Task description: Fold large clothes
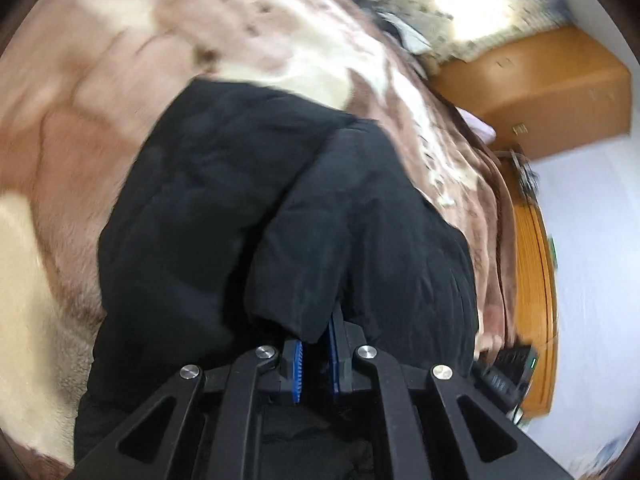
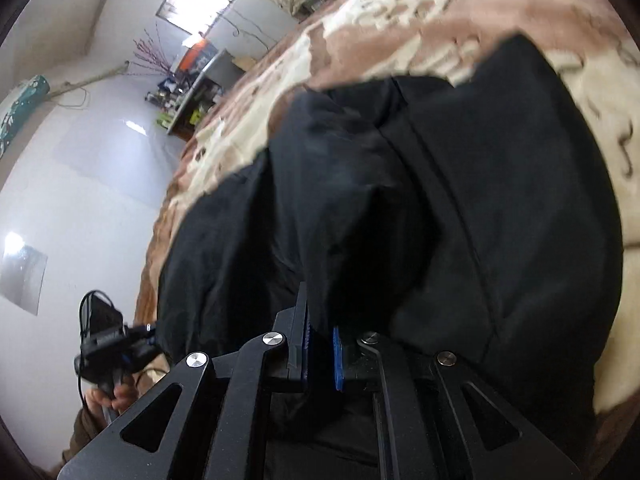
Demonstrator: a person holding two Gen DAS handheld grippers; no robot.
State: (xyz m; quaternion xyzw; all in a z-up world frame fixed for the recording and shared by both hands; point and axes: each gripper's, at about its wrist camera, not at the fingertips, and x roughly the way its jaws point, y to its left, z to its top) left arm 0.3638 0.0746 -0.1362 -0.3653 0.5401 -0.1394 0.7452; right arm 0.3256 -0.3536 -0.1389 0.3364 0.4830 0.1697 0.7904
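Observation:
A large black garment (image 1: 248,208) lies bunched on a brown and cream patterned blanket (image 1: 80,92). My left gripper (image 1: 316,344) is shut on a fold of the black garment, which hangs between its blue pads (image 1: 297,368). In the right wrist view the same black garment (image 2: 460,208) fills the middle, and my right gripper (image 2: 320,332) is shut on another fold of it, with cloth pinched between the blue pads (image 2: 338,356). The other hand-held gripper (image 2: 104,340) shows at the lower left of the right wrist view.
The blanket (image 2: 400,28) covers a bed. An orange-brown wooden headboard or cabinet (image 1: 540,80) stands at the right, with a wooden bed rim (image 1: 532,264) below it. A white wall (image 2: 80,160) and a cluttered shelf (image 2: 188,96) are at the left.

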